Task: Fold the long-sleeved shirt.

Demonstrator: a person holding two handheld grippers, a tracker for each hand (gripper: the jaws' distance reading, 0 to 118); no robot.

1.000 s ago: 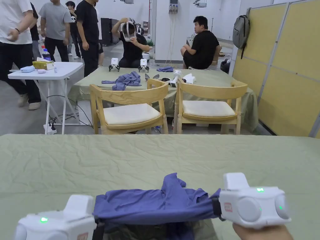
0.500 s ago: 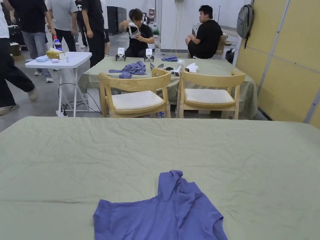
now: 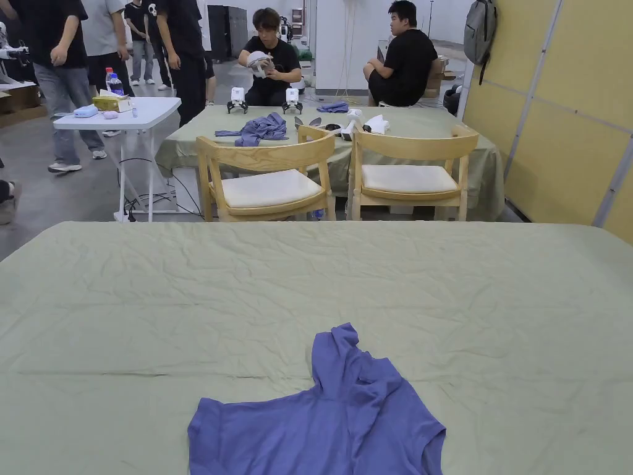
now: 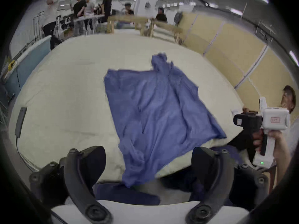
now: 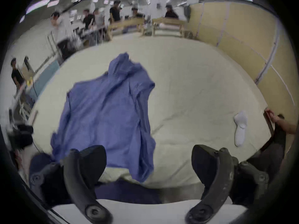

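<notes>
A blue long-sleeved shirt (image 3: 321, 420) lies spread on the green-covered table (image 3: 433, 290), with one bunched end pointing to the far side. In the gripper views the shirt (image 4: 158, 114) (image 5: 105, 114) hangs a little over the near table edge. My left gripper (image 4: 148, 164) is open at that edge, with nothing between its jaws. My right gripper (image 5: 148, 161) is open too and holds nothing. In the left gripper view the right gripper (image 4: 238, 122) is held in a hand, off the shirt's right corner.
Two wooden chairs (image 3: 266, 179) (image 3: 408, 167) stand past the table's far edge. Beyond them is a second table (image 3: 185, 139) with people around it. A yellow partition (image 3: 556, 124) runs on the right. A white object (image 5: 241, 129) and a dark flat device (image 4: 20, 122) lie on the table.
One second ago both grippers held the shirt's edge stretched above the table. They have let go and left the head view, and the shirt lies flat. The head camera has tilted down.
</notes>
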